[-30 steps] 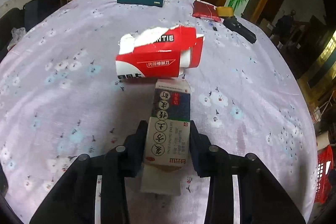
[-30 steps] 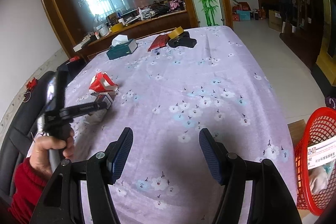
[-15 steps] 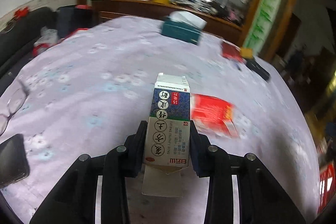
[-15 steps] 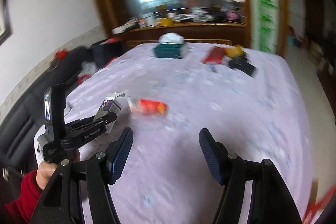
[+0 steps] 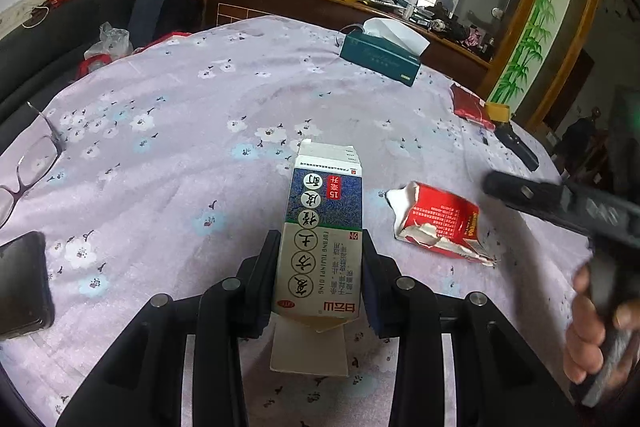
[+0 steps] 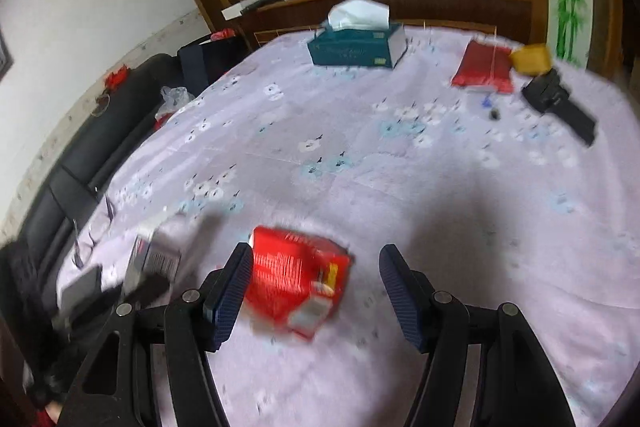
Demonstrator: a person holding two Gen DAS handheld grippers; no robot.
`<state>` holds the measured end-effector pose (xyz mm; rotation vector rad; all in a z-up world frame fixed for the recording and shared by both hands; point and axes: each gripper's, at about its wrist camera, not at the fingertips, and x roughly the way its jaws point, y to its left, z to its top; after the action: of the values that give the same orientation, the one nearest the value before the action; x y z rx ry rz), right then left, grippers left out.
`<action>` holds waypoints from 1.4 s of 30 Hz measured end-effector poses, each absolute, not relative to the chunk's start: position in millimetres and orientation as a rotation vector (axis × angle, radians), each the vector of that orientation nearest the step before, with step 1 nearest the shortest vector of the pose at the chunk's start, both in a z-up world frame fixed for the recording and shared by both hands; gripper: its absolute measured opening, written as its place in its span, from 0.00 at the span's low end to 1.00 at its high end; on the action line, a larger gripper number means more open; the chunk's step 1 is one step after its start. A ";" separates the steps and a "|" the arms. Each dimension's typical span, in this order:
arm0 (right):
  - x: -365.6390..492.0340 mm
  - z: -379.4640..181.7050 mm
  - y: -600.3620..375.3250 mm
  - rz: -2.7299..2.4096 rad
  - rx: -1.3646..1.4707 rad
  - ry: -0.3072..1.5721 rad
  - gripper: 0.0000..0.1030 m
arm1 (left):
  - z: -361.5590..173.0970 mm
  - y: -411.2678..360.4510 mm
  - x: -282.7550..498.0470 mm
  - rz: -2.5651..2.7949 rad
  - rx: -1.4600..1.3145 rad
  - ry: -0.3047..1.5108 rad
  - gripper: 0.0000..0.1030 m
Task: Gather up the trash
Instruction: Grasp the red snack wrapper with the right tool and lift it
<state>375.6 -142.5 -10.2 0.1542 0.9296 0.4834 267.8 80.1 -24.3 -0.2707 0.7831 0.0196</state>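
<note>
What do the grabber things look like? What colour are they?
Both are black plastic. The left gripper and right gripper each have two angular arms with round silver bolts and dark blue ribbed finger pads. A bare hand grips the right one's black handle.

Printed cardboard, slightly glossy: carton (image 5: 320,239), pinched by matt black plastic jaws with ribbed blue pads (image 6: 230,301). Torn glossy red cardboard, white raw edges: box (image 5: 438,221). Soft matt lilac cloth with flower print over tabletop (image 5: 180,131). Glossy teal card: tissue box (image 6: 354,45), thin white paper on top. Polished brown wood: sideboard (image 5: 320,9). Shiny black glass: phone (image 5: 22,283).
</note>
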 end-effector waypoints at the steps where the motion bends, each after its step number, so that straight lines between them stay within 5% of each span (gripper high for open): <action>1: 382.3 -13.0 -140.7 0.492 0.167 0.937 0.68 | -24.9 81.1 267.5 0.018 -0.272 0.785 0.34; 19: 340.3 -26.3 -104.4 0.762 0.064 1.006 0.66 | -24.4 92.7 266.3 0.073 -0.300 0.776 0.34; 23: 340.1 -30.1 -93.8 0.751 0.032 0.996 0.41 | -25.5 95.1 266.3 0.085 -0.302 0.778 0.34; 26: 337.0 -33.3 -85.0 0.738 0.000 0.986 0.33 | -26.4 95.2 267.3 0.087 -0.305 0.784 0.34; 40: 340.7 -36.5 -62.4 0.680 -0.061 0.966 0.32 | -24.1 100.1 265.4 0.136 -0.309 0.766 0.34; 42: 339.9 -40.0 -58.7 0.684 -0.039 0.977 0.10 | -24.8 100.5 265.7 0.134 -0.315 0.770 0.34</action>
<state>339.9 -58.7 -40.0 -0.0390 0.9766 0.6843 265.7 100.5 -24.8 -0.3146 0.7699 0.1337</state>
